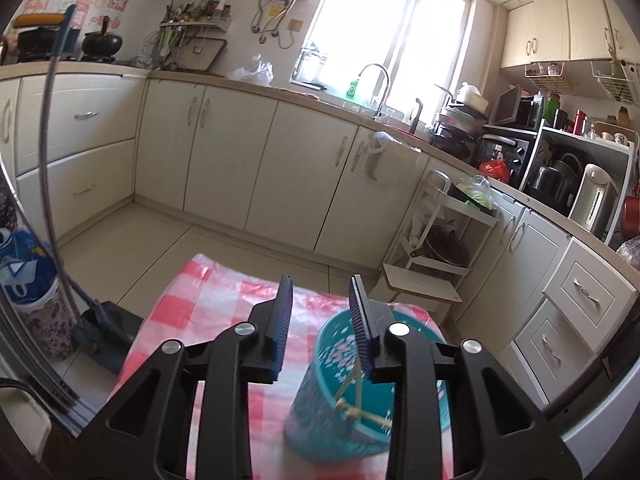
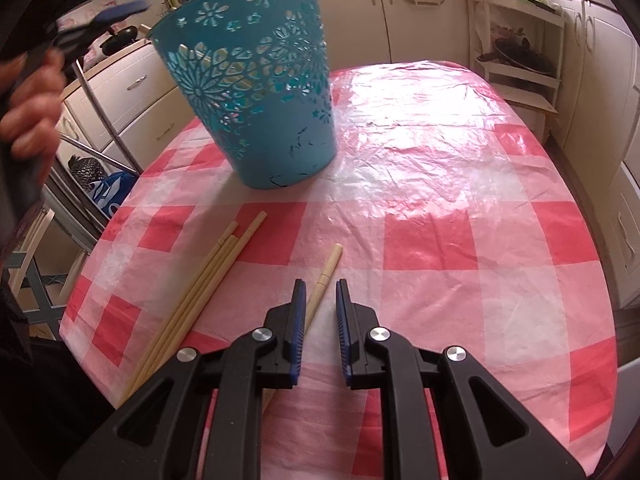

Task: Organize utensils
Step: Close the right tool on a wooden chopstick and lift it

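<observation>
A teal cut-out basket (image 2: 248, 92) stands upright at the far left of the table, which is covered by a red-and-white checked cloth (image 2: 440, 200). Several wooden chopsticks (image 2: 200, 284) lie together near the left edge. A single chopstick (image 2: 329, 264) lies on the cloth between the fingers of my right gripper (image 2: 320, 285), close to the left pad, and the right pad stands off it. My left gripper (image 1: 321, 286) hovers open over the basket (image 1: 320, 392), with nothing between its fingers. Chopsticks (image 1: 352, 400) rest inside the basket.
A white shelf cart (image 1: 440, 240) stands beyond the table's far right corner. A blue dustpan with a long handle (image 1: 104, 332) sits on the floor to the left. Cream cabinets (image 1: 240, 152) line the walls. A hand (image 2: 28, 120) holds the left gripper's handle.
</observation>
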Tool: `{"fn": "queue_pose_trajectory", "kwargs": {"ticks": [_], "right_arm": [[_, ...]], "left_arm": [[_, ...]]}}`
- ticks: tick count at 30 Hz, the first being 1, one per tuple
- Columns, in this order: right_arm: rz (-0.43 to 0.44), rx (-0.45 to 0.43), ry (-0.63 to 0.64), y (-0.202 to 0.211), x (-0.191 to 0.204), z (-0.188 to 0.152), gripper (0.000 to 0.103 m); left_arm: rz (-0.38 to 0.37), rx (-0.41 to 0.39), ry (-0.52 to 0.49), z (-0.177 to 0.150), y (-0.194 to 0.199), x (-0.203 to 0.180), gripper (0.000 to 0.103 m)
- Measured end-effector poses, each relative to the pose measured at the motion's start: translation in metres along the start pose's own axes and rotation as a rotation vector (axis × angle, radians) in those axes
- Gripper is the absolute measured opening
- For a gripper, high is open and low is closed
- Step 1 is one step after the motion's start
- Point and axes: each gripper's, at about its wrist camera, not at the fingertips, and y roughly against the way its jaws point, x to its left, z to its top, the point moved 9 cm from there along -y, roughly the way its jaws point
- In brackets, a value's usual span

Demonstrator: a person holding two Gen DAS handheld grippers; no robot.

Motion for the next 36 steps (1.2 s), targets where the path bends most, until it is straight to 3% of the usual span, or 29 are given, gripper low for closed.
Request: {"fn": "queue_pose_trajectory", "kwargs": {"ticks": [6, 12, 18, 27, 32, 36], "right_arm": [[-0.051, 0.029, 0.019, 0.001, 0.006, -0.005, 0.016], [-0.154, 0.076, 0.108, 0.001, 0.013, -0.011, 0.012], [-0.094, 0.078, 0.025, 0.005, 0.006, -0.008, 0.006], [0.094, -0.142, -0.115, 0.071, 0.012, 0.052, 0.006], [0.176, -0.276, -0.127, 0.106, 0.027, 0.104, 0.006], [0.189, -0.387, -0.104, 0.122, 0.041, 0.155, 0.006]], "left_arm": [[0.006, 0.038, 0.039, -0.016, 0.022, 0.024, 0.032], [0.005, 0.031, 0.041, -0.007, 0.029, 0.032, 0.033], [0.025, 0.048, 0.072, -0.007, 0.025, 0.047, 0.033], [0.028, 0.051, 0.066, -0.005, 0.025, 0.047, 0.034], [0.028, 0.057, 0.058, -0.005, 0.024, 0.045, 0.034], [0.03, 0.059, 0.057, -0.006, 0.023, 0.045, 0.034]]}}
